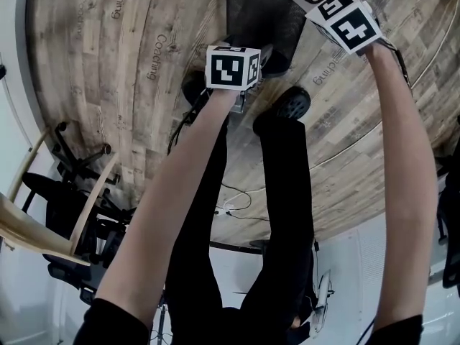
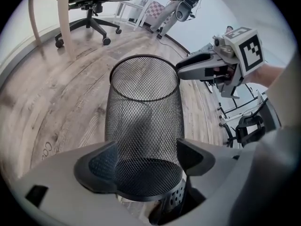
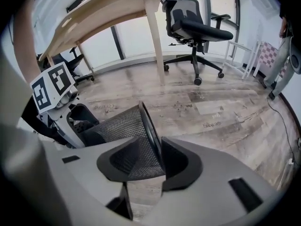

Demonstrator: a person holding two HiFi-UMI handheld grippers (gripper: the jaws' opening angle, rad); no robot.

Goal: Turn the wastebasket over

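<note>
A black mesh wastebasket [image 2: 143, 112] lies tipped on its side above the wooden floor, also seen in the head view as a dark wastebasket [image 1: 262, 20] at top centre. My left gripper [image 2: 146, 161] is shut across its closed bottom end, one pad on each side. My right gripper [image 3: 157, 161] is shut on the open rim of the wastebasket [image 3: 122, 126], with one jaw inside the mesh wall and one outside. From the left gripper view, the right gripper [image 2: 181, 72] reaches the rim's right side. In the right gripper view, the left gripper [image 3: 80, 121] sits at the far end.
A black office chair [image 3: 197, 27] and a wooden table leg [image 3: 155, 32] stand beyond the basket. The person's shoes [image 1: 291, 105] are just below it in the head view. A thin cable [image 1: 230, 207] lies on the floor, and a tripod stand [image 2: 183, 4] is far off.
</note>
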